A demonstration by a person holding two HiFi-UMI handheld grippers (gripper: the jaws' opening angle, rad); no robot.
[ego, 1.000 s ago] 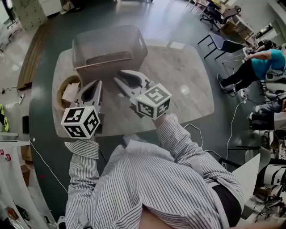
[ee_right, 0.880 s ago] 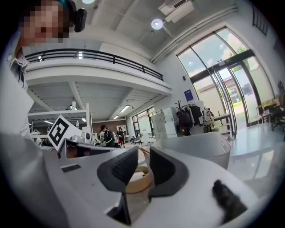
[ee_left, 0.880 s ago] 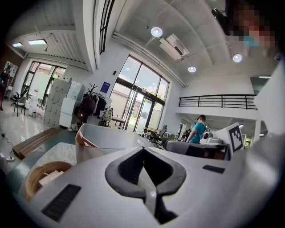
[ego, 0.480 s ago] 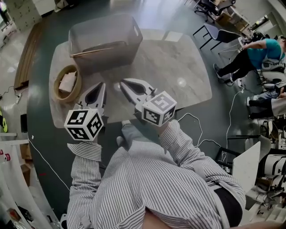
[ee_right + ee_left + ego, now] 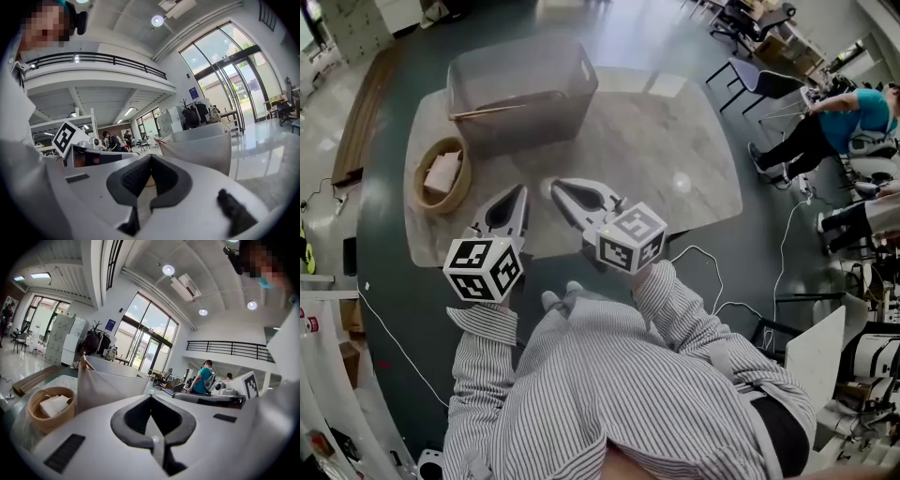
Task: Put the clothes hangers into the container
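Wooden hanger point(image 5: 502, 108) seemingly in container point(image 5: 581, 84), well beyond closed fingers point(image 5: 567, 192).

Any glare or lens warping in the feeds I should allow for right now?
Head view: sharp, one glare spot on the table. Left gripper view: strong fisheye bend, dark corners, bright windows. Right gripper view: same bend, shiny reflection right of the container.

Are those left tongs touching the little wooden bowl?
Apart. The head view shows a strip of bare table between the shut left tongs and the wooden bowl, which sits off to their left.
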